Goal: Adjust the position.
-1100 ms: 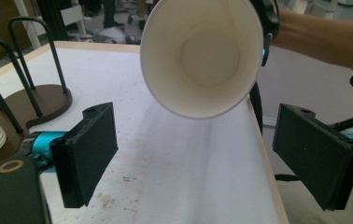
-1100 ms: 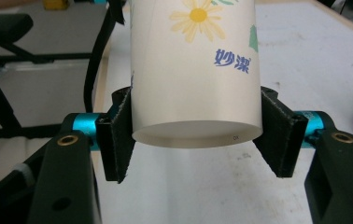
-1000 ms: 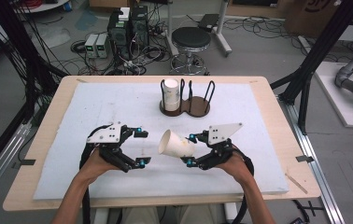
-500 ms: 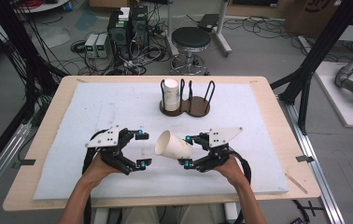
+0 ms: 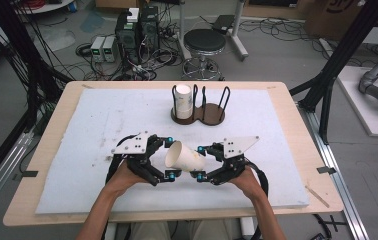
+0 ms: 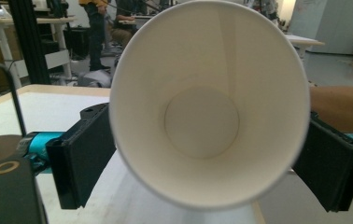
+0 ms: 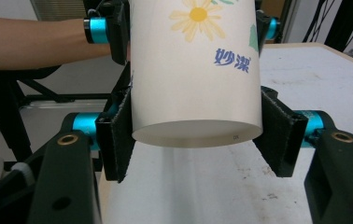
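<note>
Facing inward, left gripper [image 5: 168, 158] wide-jawed at paper cup [image 5: 184, 157], right gripper's [image 5: 198, 161] jaws clamping its base.

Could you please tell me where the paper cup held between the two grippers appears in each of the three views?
High view: the paper cup lies on its side at lower centre, between the left gripper and the right gripper.
Left gripper view: its open mouth faces the camera, centre frame.
Right gripper view: its flat base and flower print sit at top centre.
Shared landmark: the white table mat.
</note>
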`<state>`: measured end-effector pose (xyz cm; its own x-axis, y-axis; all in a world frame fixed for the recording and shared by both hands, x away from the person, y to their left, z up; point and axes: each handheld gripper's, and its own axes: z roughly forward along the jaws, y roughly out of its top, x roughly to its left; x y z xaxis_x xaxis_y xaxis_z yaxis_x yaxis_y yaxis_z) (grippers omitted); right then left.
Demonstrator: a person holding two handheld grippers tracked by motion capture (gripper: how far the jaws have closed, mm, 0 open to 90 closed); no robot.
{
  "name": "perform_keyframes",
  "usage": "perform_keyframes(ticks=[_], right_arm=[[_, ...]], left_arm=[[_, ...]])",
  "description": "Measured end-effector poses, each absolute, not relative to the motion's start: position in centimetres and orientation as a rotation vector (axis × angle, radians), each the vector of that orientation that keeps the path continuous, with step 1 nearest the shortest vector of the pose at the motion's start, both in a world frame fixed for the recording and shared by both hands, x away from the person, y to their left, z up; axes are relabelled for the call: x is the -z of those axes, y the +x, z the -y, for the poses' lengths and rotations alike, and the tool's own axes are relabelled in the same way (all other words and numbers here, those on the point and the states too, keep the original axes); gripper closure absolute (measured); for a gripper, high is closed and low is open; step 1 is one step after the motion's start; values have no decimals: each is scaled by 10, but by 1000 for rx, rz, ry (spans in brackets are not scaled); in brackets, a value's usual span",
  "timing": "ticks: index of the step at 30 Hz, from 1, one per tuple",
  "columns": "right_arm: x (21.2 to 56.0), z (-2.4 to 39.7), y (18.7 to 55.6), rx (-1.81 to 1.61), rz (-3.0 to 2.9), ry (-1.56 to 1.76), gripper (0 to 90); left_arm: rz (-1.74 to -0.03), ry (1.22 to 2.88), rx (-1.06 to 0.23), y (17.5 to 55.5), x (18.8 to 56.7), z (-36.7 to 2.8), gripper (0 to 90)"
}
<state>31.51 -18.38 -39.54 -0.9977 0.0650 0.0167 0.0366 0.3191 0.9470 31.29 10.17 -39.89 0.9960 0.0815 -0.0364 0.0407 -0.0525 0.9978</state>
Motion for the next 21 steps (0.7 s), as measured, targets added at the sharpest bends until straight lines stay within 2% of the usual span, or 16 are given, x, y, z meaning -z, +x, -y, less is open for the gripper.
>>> perform_keyframes(ticks=[10,21], right_arm=[[397,181,315,-1824,-2545,81,371],[399,176,315,-1820,-2570,55,374]], left_arm=[[-72,1645,-25,313,397,-93,134],[-30,1633,-13,313,396,-95,282]])
